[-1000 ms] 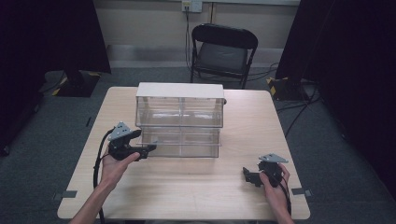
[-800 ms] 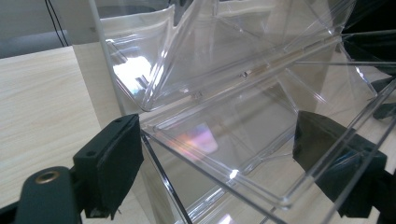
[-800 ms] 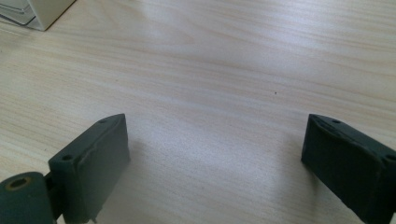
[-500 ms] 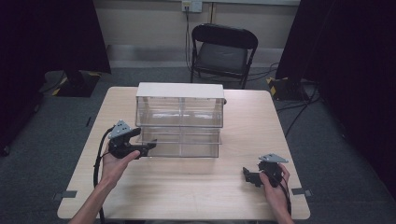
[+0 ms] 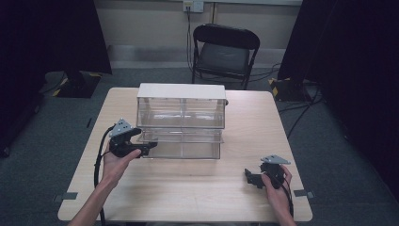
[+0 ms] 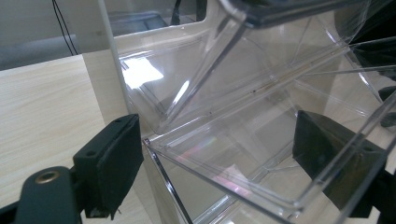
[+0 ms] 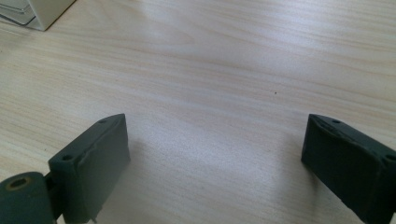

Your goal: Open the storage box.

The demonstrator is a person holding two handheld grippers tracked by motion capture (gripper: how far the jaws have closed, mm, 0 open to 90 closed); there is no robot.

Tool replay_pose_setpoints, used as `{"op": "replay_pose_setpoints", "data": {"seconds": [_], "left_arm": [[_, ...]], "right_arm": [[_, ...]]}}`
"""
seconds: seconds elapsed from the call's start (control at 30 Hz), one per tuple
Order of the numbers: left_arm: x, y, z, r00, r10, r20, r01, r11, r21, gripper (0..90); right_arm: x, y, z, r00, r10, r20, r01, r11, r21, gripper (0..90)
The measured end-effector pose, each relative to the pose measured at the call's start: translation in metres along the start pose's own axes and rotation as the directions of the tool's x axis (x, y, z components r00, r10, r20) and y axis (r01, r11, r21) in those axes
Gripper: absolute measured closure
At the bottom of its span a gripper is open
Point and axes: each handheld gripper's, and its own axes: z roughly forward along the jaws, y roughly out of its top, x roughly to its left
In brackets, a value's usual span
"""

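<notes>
A clear plastic drawer unit (image 5: 181, 110) with a white frame stands mid-table. Its lower drawer (image 5: 188, 143) is pulled out toward the front. My left gripper (image 5: 143, 149) is at that drawer's front left corner, held in a hand. In the left gripper view the left gripper (image 6: 219, 163) is open and its jaws straddle the clear drawer wall (image 6: 243, 140), with one jaw seen through the plastic. My right gripper (image 5: 251, 178) rests low near the front right of the table. In its own view the right gripper (image 7: 215, 158) is open over bare wood.
The light wooden table (image 5: 188, 188) has free room in front of and to the right of the unit. A black folding chair (image 5: 225, 52) stands behind the table. A corner of the unit's white frame (image 7: 44, 11) shows far off in the right gripper view.
The left gripper has edged slightly farther up the table beside the drawer. The right gripper has stayed put.
</notes>
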Motion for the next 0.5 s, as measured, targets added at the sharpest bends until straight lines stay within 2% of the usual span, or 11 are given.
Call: {"op": "replay_pose_setpoints", "data": {"seconds": [0.5], "left_arm": [[0.0001, 0.0006, 0.0026, 0.9998, -0.017, 0.004, 0.017, 0.9998, -0.006, 15.7]], "right_arm": [[-0.0001, 0.0000, 0.0000, 1.0000, -0.001, 0.000, 0.001, 1.000, 0.000, 6.9]]}}
